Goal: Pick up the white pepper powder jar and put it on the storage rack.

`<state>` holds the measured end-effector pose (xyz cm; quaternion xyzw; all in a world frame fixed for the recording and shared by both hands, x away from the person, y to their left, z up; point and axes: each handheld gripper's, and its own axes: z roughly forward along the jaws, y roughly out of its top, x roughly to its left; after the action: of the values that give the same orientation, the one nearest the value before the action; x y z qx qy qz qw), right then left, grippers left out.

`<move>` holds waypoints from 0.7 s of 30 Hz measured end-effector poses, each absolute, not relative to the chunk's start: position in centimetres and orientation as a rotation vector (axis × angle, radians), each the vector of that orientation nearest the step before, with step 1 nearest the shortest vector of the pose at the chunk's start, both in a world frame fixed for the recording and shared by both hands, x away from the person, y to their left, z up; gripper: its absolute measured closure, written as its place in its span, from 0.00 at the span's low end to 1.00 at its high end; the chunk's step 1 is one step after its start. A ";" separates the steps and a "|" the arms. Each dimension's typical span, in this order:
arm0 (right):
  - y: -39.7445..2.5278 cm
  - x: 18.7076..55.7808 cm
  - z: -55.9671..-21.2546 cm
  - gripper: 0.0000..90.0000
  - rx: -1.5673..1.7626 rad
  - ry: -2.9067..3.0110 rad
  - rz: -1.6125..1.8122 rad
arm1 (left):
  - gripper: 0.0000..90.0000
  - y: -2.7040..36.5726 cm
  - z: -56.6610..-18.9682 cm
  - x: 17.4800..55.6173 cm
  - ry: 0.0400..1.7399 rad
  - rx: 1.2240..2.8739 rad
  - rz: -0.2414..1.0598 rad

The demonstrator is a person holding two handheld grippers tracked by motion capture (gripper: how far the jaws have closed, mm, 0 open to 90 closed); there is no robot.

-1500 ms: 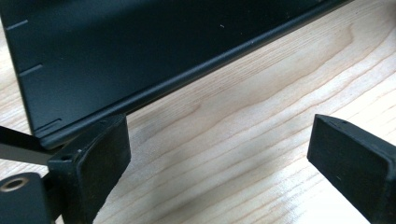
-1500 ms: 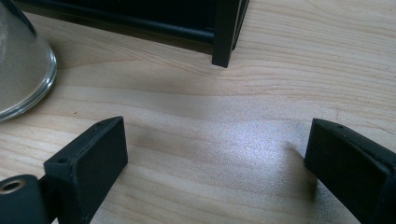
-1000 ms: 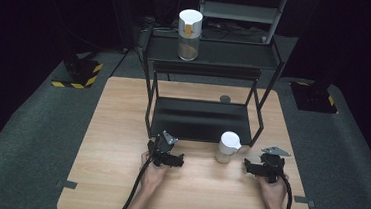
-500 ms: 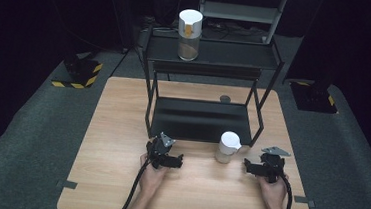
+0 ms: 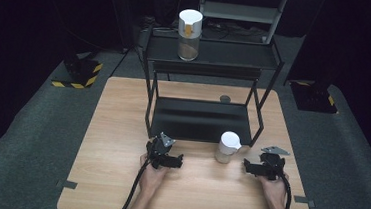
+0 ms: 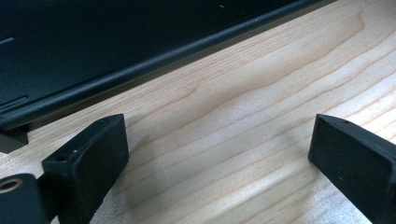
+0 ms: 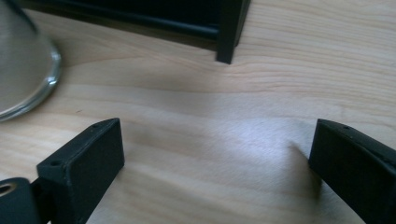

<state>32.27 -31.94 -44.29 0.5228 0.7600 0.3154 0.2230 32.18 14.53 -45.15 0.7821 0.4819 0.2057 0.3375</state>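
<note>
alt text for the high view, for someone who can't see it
Two hands hold open grippers on a wooden table: the left gripper and the right gripper, flanking a white-lidded jar. Behind stands a black metal rack with another white-lidded jar on its top shelf.

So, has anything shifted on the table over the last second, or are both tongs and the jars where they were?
Nothing visibly changed.
</note>
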 end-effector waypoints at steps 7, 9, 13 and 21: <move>-31.3 31.2 -43.9 0.04 1.333 2.215 0.917 | 0.05 14.5 -45.1 32.2 1.256 2.038 0.535; -31.2 30.9 -43.8 0.04 1.309 2.234 0.943 | 0.05 14.5 -45.1 32.2 1.256 2.038 0.535; -30.5 30.8 -43.4 0.05 1.257 2.265 1.000 | 0.05 14.5 -45.1 32.2 1.256 2.038 0.535; -30.0 31.5 -43.2 0.10 1.191 2.281 1.128 | 0.06 14.5 -45.1 32.2 1.256 2.038 0.534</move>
<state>31.48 -29.96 -43.19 0.4179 0.8008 0.3960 0.1651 32.18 14.55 -45.15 0.7820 0.4819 0.2051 0.3378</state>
